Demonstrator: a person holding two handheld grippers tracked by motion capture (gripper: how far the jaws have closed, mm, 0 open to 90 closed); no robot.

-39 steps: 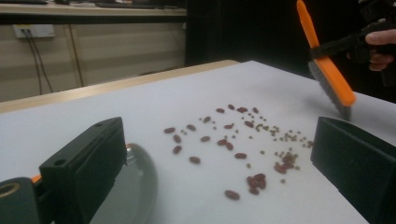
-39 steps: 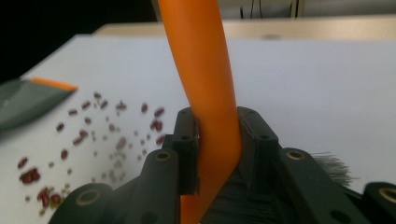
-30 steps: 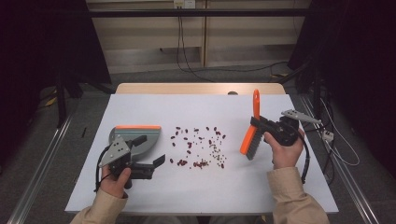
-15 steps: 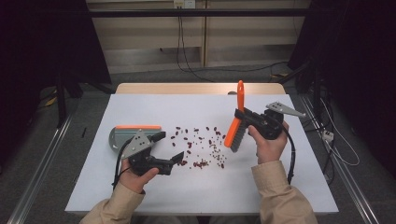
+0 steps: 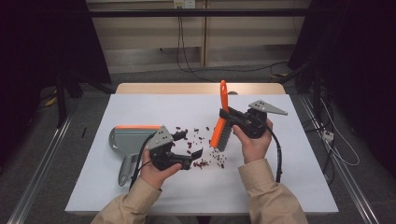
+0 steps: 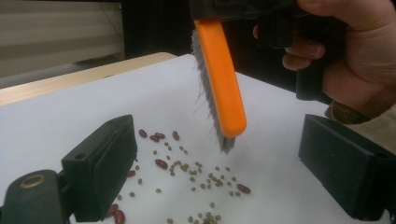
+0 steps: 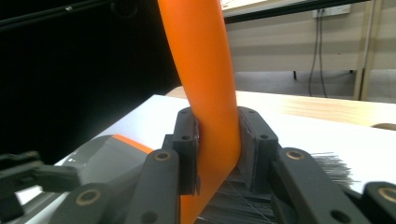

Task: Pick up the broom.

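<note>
While clamped on orange brush in right gripper, hovers over scattered beans mid-table; left gripper agape, just been closing, near grey dustpan.

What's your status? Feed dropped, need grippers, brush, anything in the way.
Right gripper clamped on brush. Left gripper open, jaws just closing, nothing between them. Beans scattered. Dustpan left.

White-topped table with wooden far edge. Grey floor. Pale panelled wall behind, socket and hanging cables. Dark surroundings both sides.
</note>
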